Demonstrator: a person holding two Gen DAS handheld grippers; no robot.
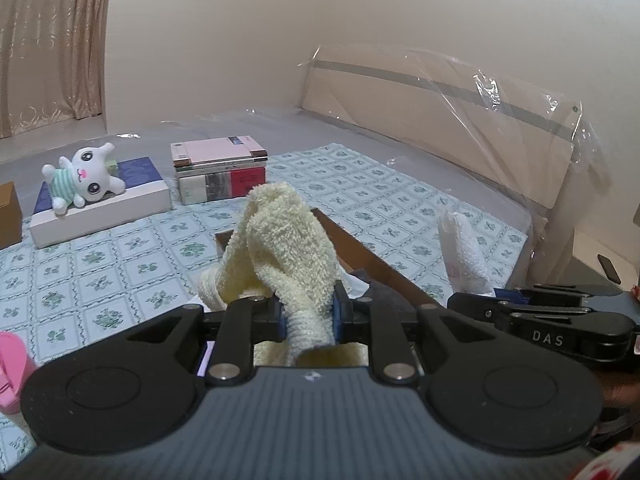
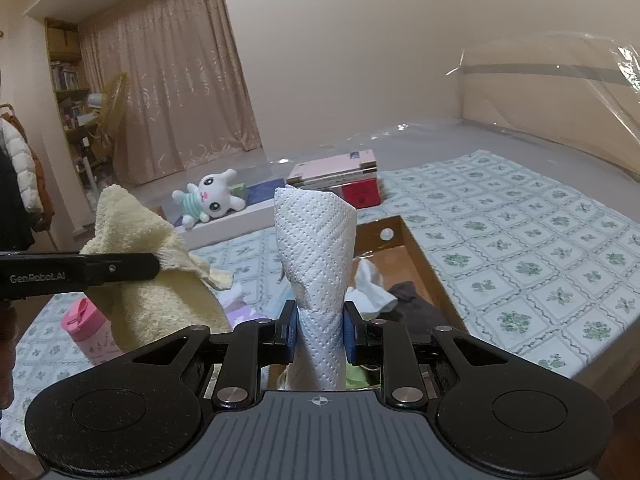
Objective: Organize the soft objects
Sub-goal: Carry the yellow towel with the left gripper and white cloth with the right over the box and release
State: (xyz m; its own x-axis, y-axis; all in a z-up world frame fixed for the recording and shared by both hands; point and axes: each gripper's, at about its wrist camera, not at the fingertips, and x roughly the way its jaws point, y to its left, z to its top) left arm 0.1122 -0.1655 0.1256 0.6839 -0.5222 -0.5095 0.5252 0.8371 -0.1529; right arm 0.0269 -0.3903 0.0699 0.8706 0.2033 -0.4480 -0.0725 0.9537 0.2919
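My left gripper [image 1: 307, 316] is shut on a pale yellow fluffy towel [image 1: 276, 240] that stands up above its jaws; the towel also shows in the right wrist view [image 2: 140, 248]. My right gripper [image 2: 320, 332] is shut on a white embossed paper towel [image 2: 316, 248], also seen at the right of the left wrist view [image 1: 464, 256]. Both are held above an open brown cardboard box [image 2: 416, 248] on the bed, which holds white and dark grey cloths [image 2: 372, 292]. A white plush toy [image 1: 84, 178] in a striped shirt lies on a flat white and blue box at the back left.
A stack of books [image 1: 220, 172] stands behind the box on the patterned sheet [image 1: 100, 264]. A pink bottle [image 2: 90, 330] stands at the left. A small brown box [image 1: 8, 216] is at the far left. A plastic-wrapped headboard [image 1: 460, 120] runs along the right.
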